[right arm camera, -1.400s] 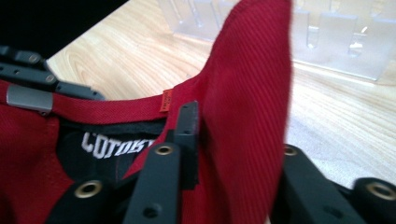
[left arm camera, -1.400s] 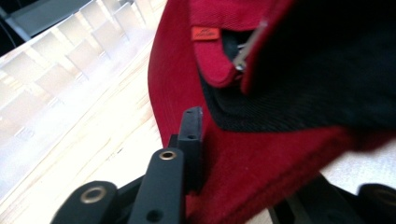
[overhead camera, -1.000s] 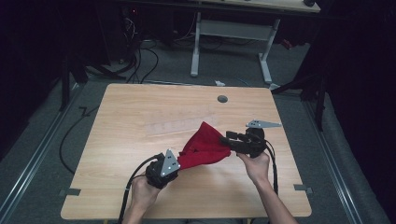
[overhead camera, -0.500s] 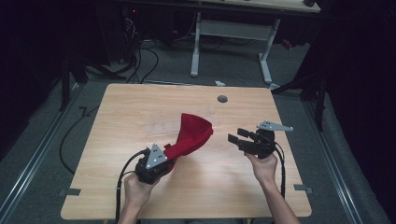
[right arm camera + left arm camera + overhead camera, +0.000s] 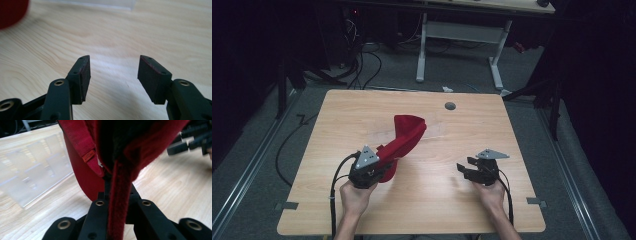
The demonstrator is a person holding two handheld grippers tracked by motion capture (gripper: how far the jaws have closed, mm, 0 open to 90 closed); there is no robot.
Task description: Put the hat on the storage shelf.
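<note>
Left tool clamps red cloth — table beneath.

Small orange tag on red cloth; its print unreadable.

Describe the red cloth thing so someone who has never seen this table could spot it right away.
On the wooden table, look left of the middle, in front of the person's left hand. The left claw is shut on the red cloth, which rises from it in a folded arch. It is the one bright red, soft thing there.

We counted one red cloth, two grippers, left and right, and one tabletop.
</note>
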